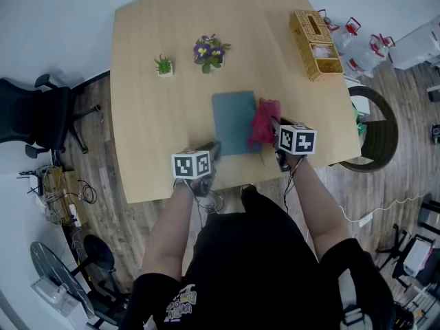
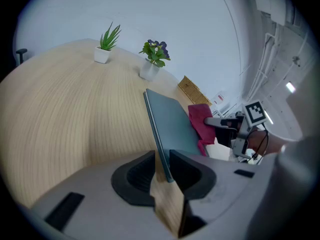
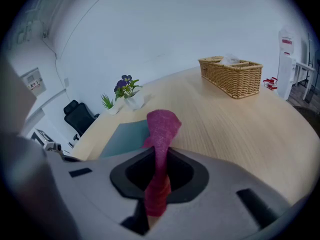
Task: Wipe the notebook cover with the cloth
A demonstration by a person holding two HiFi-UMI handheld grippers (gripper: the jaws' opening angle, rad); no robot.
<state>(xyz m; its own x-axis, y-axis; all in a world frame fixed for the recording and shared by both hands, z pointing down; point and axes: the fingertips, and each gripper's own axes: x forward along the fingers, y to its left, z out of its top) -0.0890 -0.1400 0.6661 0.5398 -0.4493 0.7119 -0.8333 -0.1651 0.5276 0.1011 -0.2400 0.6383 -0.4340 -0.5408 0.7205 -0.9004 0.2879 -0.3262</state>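
Observation:
A teal notebook [image 1: 232,121] lies flat near the front of the wooden table [image 1: 151,115]. My left gripper [image 1: 214,150] is shut on its near left corner; in the left gripper view the notebook's edge [image 2: 172,121] runs between the two jaws of that gripper [image 2: 161,160]. A magenta cloth [image 1: 265,122] hangs over the notebook's right edge, bunched up, with my right gripper [image 1: 272,133] shut on it. In the right gripper view the cloth [image 3: 161,126] rises out of the gripper [image 3: 160,159], and the notebook [image 3: 125,136] lies just to its left.
A wicker basket [image 1: 315,43] stands at the far right corner of the table. Two small potted plants [image 1: 163,65] [image 1: 210,52] sit behind the notebook. A black office chair [image 1: 41,115] is off to the left, and a round dark stand [image 1: 375,136] is beside the table's right edge.

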